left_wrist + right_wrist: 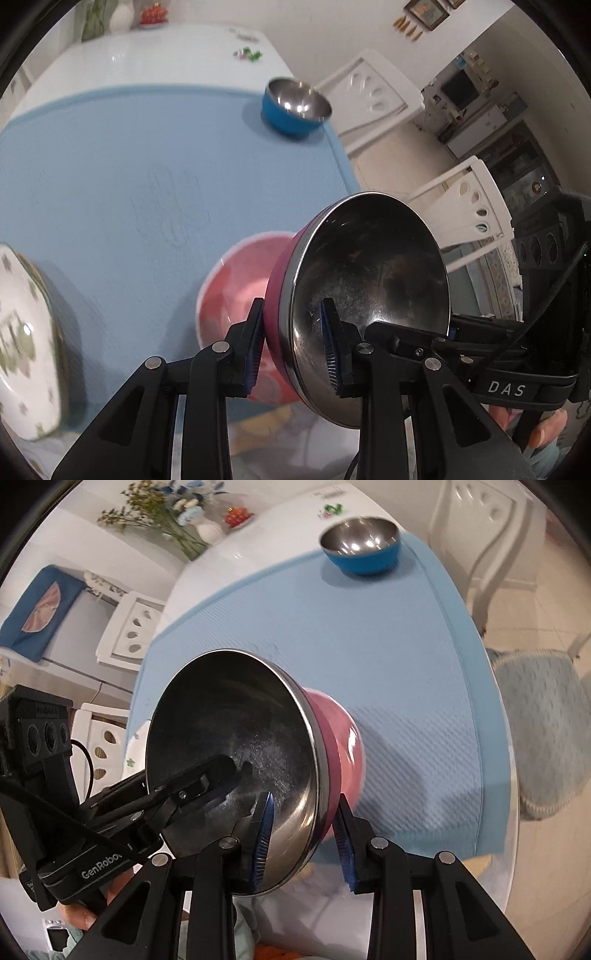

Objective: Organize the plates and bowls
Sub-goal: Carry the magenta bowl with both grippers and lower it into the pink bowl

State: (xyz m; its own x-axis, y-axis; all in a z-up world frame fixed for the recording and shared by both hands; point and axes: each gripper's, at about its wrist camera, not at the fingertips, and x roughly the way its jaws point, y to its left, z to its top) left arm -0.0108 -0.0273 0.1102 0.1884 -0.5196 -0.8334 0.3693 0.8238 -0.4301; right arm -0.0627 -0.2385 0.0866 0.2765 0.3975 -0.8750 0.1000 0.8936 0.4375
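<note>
My pink steel-lined bowl [364,295] fills both views tipped on edge, hiding most of the pink plate [232,291] under it; my left hand-held gripper [293,345] and right hand-held gripper [303,840] both pinch its rim. The floral plate [26,343] is cut off at left; the blue bowl [364,546], blurred, sits at the far corner of the blue mat [369,635] on the tabletop [155,55].
</note>
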